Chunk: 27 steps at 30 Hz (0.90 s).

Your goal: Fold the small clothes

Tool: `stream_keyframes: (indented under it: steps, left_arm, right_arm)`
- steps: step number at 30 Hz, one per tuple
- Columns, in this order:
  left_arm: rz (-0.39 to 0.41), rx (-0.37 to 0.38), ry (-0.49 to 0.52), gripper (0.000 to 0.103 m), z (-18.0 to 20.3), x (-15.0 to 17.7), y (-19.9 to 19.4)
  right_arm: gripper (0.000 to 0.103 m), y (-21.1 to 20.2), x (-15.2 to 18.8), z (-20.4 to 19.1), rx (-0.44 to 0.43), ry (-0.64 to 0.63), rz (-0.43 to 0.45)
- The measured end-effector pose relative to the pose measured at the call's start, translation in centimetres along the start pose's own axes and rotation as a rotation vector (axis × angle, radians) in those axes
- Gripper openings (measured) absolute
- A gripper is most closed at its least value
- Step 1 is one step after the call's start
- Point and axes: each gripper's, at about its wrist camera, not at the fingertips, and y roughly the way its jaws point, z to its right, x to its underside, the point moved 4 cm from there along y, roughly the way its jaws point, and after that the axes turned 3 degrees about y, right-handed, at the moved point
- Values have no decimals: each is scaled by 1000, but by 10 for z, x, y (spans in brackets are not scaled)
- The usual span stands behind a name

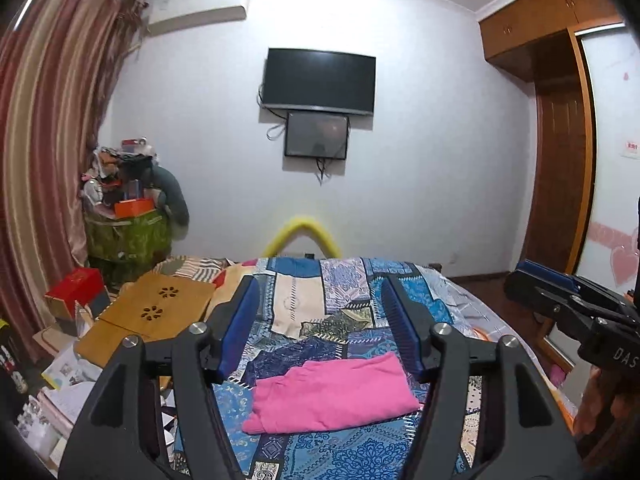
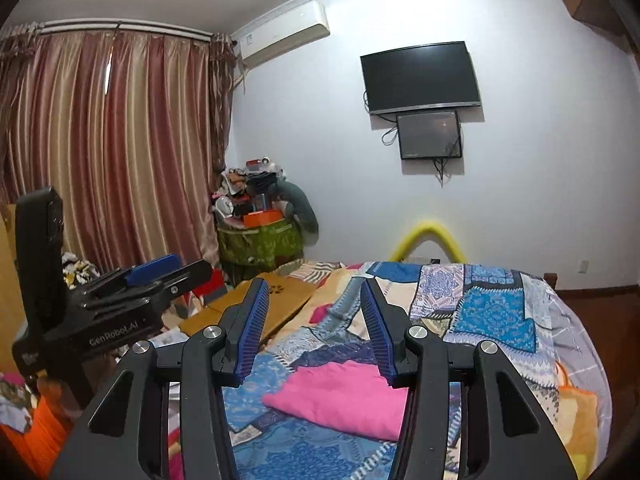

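Note:
A pink garment [image 1: 332, 396] lies folded flat on the blue patchwork bedspread [image 1: 320, 312], and it also shows in the right wrist view [image 2: 344, 398]. My left gripper [image 1: 320, 300] is open and empty, held above and just behind the garment. My right gripper [image 2: 314, 298] is open and empty too, also above the garment. In the left wrist view the right gripper [image 1: 556, 280] shows at the right edge. In the right wrist view the left gripper [image 2: 160, 272] shows at the left.
A wooden lap desk [image 1: 156, 316] lies on the bed's left side, with boxes and papers [image 1: 72, 296] beside it. A cluttered green bin [image 1: 128, 236] stands by the curtain [image 1: 44, 160]. A yellow foam arch [image 1: 304, 232] rises at the bed's far end. A wardrobe [image 1: 560, 140] stands at right.

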Motion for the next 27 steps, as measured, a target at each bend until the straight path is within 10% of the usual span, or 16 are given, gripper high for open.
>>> stream_keyframes:
  steps: [15,27]
  left_arm:
    - [-2,-22,-9,99,0,20,-14]
    - [1,-37,20,103,8,27,-15]
  right_arm:
    - [100,-22,11,-2,141,-7,38]
    - [102,-23,14,6,195,3,16]
